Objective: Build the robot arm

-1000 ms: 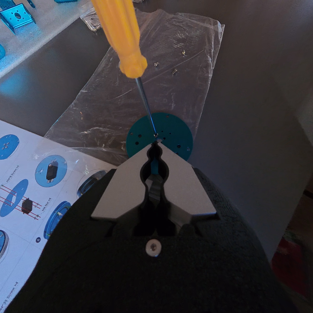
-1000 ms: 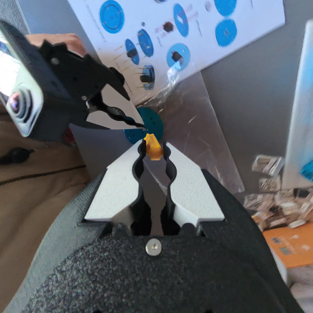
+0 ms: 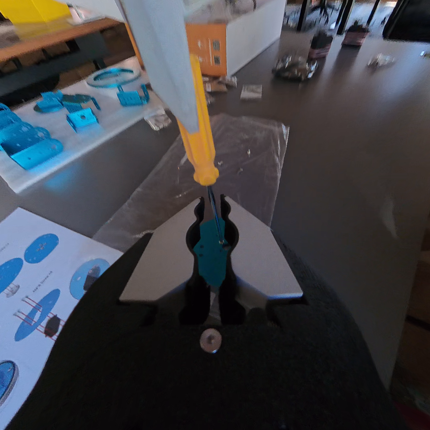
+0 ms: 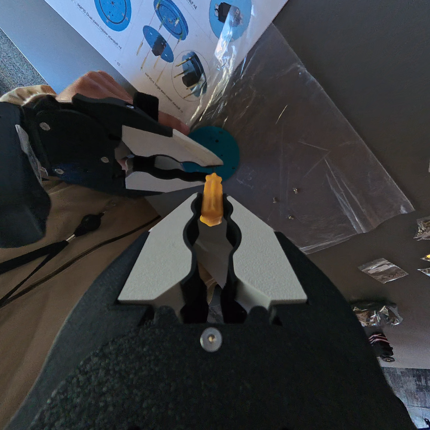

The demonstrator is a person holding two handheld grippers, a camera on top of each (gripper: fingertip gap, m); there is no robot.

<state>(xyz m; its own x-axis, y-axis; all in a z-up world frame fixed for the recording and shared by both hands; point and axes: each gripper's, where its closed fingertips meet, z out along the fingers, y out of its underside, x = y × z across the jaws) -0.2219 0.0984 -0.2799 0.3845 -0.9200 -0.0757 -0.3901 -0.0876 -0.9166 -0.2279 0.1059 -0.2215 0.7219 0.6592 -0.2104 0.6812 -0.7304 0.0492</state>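
— What does the right gripper (image 4: 211, 197) have?

— A yellow-handled screwdriver (image 3: 202, 149), its handle pinched between the fingertips, jaws narrow around it. The blue-tinted shaft runs down to a small screw (image 3: 223, 242) on a teal round plate with holes (image 4: 217, 149).

— And the left gripper (image 3: 211, 197)?

— Its jaws stand narrowly parted over that plate — in the left wrist view the plate shows through the gap between the fingers, and the shaft passes between the tips. In the right wrist view its tips look close together over the plate's near edge. Whether they touch or clamp the plate, I cannot tell.

— Where does the plate lie?

— On a clear plastic bag (image 4: 314, 139) spread on the dark grey table (image 3: 349, 162), just beside a printed instruction sheet (image 3: 30, 267) with blue diagrams. Three loose screws (image 4: 295, 190) lie on the bag, apart from the plate.

— Anything else about?

— Blue metal brackets (image 3: 81, 119) on a pale board (image 3: 69, 149) to the far left, small foil packets (image 4: 382, 270) on the table, and an orange box (image 3: 209, 48) farther back. A person's hand (image 4: 97, 81) holds the left gripper.
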